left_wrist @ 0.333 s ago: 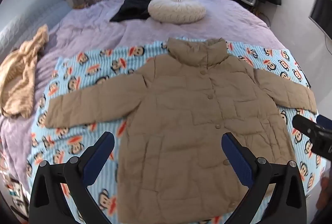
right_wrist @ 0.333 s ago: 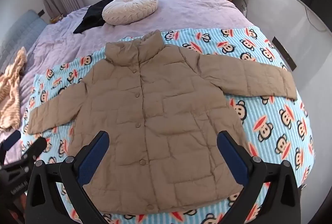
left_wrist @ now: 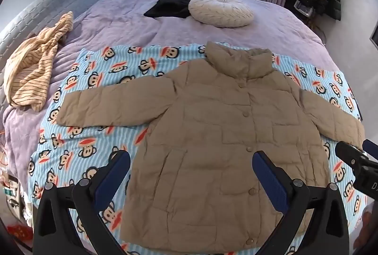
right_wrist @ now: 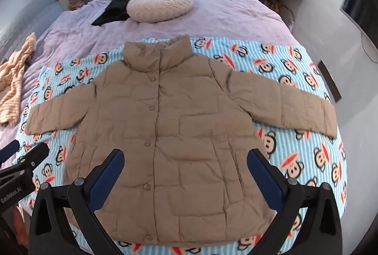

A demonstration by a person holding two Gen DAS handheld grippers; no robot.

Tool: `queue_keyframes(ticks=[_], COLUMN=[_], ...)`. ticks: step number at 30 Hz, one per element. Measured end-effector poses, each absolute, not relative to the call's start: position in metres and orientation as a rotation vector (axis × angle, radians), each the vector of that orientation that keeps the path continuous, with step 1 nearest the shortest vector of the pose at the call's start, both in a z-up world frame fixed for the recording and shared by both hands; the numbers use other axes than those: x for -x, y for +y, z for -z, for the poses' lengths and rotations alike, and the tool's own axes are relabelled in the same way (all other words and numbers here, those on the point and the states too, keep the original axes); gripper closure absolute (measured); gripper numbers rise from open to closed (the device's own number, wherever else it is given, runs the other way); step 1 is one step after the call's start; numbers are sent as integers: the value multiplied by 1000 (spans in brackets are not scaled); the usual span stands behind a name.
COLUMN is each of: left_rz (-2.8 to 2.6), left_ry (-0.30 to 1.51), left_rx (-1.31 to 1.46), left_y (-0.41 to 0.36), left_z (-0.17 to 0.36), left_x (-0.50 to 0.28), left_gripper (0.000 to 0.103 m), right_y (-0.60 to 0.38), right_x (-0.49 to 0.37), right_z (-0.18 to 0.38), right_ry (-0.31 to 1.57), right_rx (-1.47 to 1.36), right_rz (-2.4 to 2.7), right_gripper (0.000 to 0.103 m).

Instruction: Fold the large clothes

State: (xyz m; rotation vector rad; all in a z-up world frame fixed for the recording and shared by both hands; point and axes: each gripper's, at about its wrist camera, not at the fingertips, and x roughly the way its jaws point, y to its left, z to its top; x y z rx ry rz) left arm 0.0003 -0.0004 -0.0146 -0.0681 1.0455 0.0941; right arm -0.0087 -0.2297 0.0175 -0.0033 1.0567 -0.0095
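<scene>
1. A tan quilted jacket lies flat and face up on a blue striped monkey-print blanket, which is spread over the near part of a bed with a lilac cover.
2. The jacket is buttoned shut, its collar pointing toward the window and both sleeves stretched out to the sides.
3. The left gripper hangs above the jacket's lower hem area, its blue-padded jaws spread wide and holding nothing.
4. The right gripper hovers over the lower front of the jacket, jaws likewise spread apart and empty.
5. Farther up the bed, a round cream cushion rests just beside a black garment.
6. A striped yellow garment lies crumpled at the bed's left edge, well apart from the jacket.
</scene>
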Motion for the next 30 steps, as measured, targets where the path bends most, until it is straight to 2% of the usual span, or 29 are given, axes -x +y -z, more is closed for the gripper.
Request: queue_keyframes(ticks=[10, 30], left_rz=[-102, -84], left_ry=[1096, 1080], left_rx=[10, -2], left_y=[-12, -18], left_z=[17, 16], left_x=[0, -18], left_gripper=[0, 0], right_y=[-226, -230], right_x=[1, -9], right_z=[-13, -8], right_ry=[1071, 1082], right_rx=[2, 33], right_rz=[4, 33], right_gripper=[0, 0])
